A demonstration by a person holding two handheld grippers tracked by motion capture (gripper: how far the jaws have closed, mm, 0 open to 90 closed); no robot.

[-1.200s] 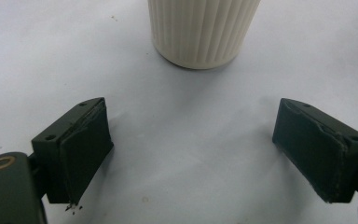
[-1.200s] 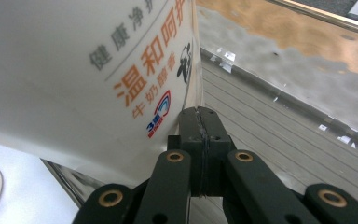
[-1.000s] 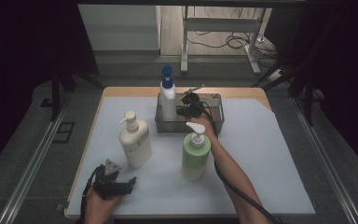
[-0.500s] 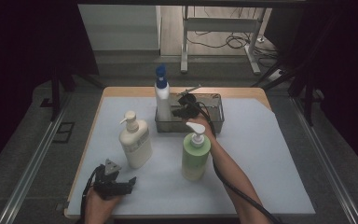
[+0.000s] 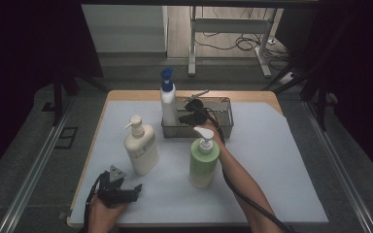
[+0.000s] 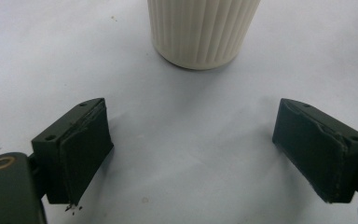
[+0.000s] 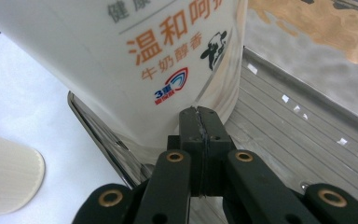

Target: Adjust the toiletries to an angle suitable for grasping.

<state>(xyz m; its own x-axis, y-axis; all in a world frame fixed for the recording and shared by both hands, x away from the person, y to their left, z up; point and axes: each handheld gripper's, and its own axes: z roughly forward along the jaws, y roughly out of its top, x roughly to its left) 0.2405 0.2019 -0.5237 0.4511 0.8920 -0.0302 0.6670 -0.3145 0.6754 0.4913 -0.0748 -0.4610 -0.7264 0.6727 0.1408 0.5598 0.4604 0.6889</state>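
A ribbed matt cream plastic bottle (image 6: 202, 30) stands on white paper-like sheet (image 6: 191, 140); the tray (image 7: 303, 135) is shiny metal.

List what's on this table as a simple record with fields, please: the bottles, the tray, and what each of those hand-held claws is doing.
Surface: white mat on a wooden table
Tray: dark metal basket at the far middle
Blue-capped white bottle: upright, at the basket's left end
Cream pump bottle: upright on the mat, left of centre
Green pump bottle: upright on the mat, near centre
Left gripper: jaws wide open, empty, low over the mat, facing the cream bottle
Right gripper: jaws closed together, holding nothing, tips against the blue-capped bottle
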